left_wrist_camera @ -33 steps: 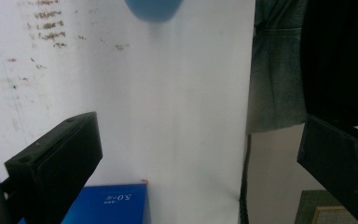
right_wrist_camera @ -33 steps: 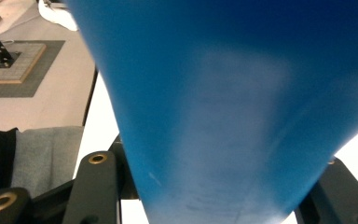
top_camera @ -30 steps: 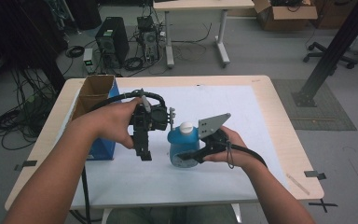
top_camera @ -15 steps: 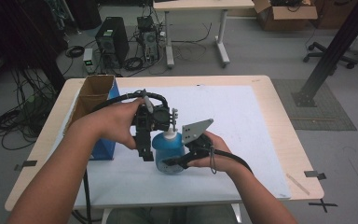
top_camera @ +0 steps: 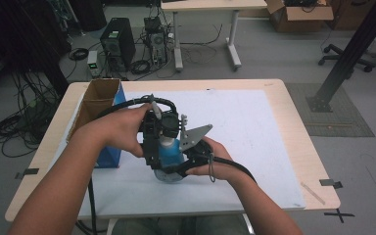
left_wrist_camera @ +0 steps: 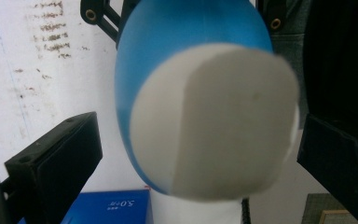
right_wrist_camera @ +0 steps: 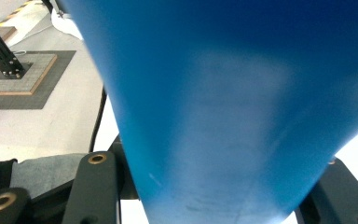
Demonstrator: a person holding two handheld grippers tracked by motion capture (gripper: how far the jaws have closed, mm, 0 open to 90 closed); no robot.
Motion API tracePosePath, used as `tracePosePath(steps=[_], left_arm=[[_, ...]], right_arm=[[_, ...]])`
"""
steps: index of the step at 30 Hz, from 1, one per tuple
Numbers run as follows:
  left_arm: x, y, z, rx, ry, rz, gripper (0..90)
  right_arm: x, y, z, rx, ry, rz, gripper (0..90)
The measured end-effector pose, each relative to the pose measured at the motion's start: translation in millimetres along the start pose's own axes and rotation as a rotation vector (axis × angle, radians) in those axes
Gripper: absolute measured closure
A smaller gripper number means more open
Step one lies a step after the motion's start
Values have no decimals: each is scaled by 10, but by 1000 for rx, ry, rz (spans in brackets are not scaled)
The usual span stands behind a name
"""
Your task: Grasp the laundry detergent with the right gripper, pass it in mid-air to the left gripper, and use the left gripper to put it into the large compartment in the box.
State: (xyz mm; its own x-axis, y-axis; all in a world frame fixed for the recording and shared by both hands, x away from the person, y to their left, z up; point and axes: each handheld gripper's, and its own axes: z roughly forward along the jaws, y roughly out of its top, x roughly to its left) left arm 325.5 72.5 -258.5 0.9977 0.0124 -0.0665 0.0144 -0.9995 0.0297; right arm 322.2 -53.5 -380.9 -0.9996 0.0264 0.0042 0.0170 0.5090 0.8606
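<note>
The white sheet-covered wooden table carries everything, and the open brown cardboard box with blue sides stands at its left edge, close to my left forearm. If I swing that arm out, I judge I could knock the box over.

The blue plastic bottle with the white cap is near the table's front middle, clamped around its body by my right gripper. The bottle is smooth and rounded, so I think it could twist or slide in that grip once the cap is forced.

My left gripper stands wide, jaws on either side of the white cap without pressing it. Closing off-centre, I risk skidding off the cap or tilting the bottle and spilling whatever is inside.
</note>
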Motion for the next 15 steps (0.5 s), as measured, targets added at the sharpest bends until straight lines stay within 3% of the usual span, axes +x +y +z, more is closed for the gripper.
tracePosePath(steps=[14, 15], left_arm=[[-1, 69, 25, -2, 2, 8, 2], [-1, 74, 30, -2, 2, 9, 2]], right_arm=[[8, 16, 28, 2, -24, -10, 456], [21, 22, 26, -2, -18, 6, 455]])
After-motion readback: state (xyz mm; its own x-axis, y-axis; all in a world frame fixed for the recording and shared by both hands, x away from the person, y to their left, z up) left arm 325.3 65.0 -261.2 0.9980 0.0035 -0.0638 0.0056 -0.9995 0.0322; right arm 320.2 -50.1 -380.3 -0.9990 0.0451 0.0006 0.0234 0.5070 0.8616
